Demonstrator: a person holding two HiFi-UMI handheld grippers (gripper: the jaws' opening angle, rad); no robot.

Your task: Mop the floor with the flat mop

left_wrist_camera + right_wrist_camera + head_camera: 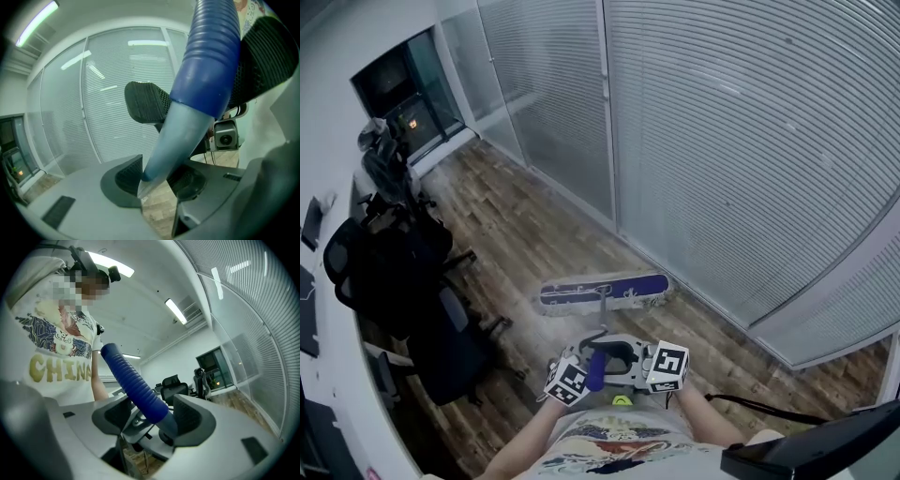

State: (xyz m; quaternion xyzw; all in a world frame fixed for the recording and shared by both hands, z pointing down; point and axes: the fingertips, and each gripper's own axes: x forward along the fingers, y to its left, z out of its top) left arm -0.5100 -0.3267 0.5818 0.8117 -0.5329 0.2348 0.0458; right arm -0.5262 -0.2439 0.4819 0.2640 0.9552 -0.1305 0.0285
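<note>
Mopping stroke seems underway: left gripper and right gripper are both clamping the mop handle. The mop head is lying flat on the wooden floor beside the glass wall. Next move is probably calling for a steady sweep across the boards.

Bare floor strip ahead; office chairs left, glass partition right.

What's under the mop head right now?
The mop head lies flat on the wood-plank floor. The boards directly beneath its pad are covered, so anything under it cannot be seen.
</note>
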